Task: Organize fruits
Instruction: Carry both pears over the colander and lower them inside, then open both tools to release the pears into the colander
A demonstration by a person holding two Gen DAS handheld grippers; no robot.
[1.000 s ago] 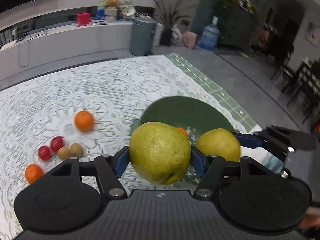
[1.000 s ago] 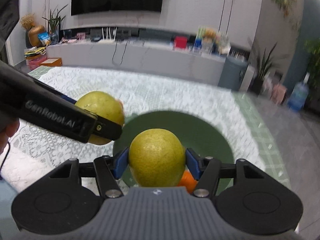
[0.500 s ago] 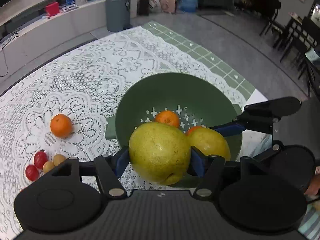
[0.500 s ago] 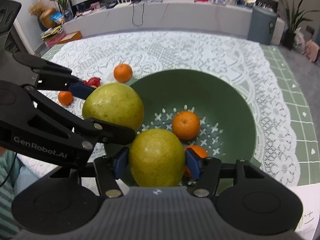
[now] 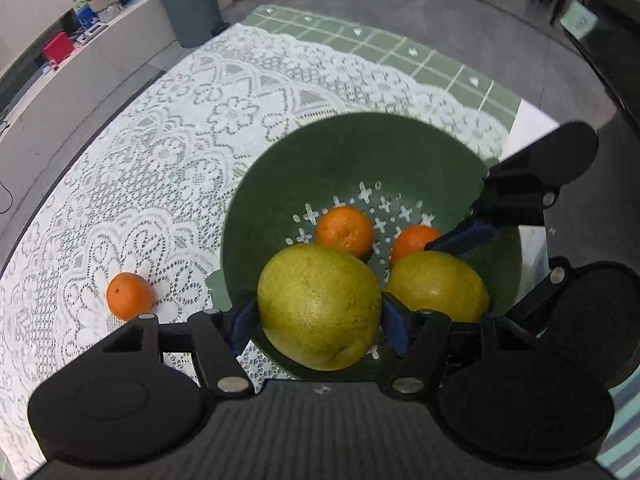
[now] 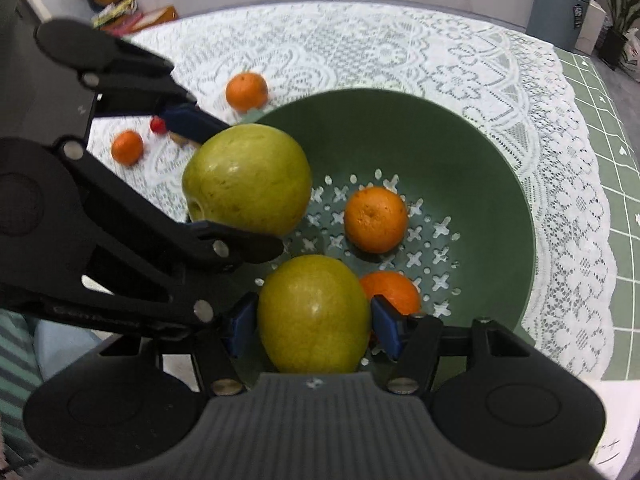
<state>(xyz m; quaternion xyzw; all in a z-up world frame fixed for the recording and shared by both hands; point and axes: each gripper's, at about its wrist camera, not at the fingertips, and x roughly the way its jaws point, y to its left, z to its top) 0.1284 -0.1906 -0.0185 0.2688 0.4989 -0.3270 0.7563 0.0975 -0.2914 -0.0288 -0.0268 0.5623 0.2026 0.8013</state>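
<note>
My left gripper (image 5: 318,312) is shut on a large yellow-green pear (image 5: 320,306), held over the near rim of the green colander bowl (image 5: 360,148). My right gripper (image 6: 314,320) is shut on a second pear (image 6: 314,316), also above the bowl's near side. Each view shows the other gripper with its pear: the right one's pear (image 5: 438,286) sits to the right, the left one's pear (image 6: 248,178) to the upper left. Two oranges (image 6: 376,220) (image 6: 394,292) lie on the bowl's perforated bottom.
A loose orange (image 5: 129,296) lies on the white lace tablecloth (image 5: 168,152) left of the bowl. In the right wrist view another orange (image 6: 127,147) and a small red fruit (image 6: 158,125) lie further out. A grey bin (image 5: 192,0) stands beyond the table.
Both grippers tilted downward and moved in over the bowl with their pears. The bowl's inside and its two oranges came into full view.
</note>
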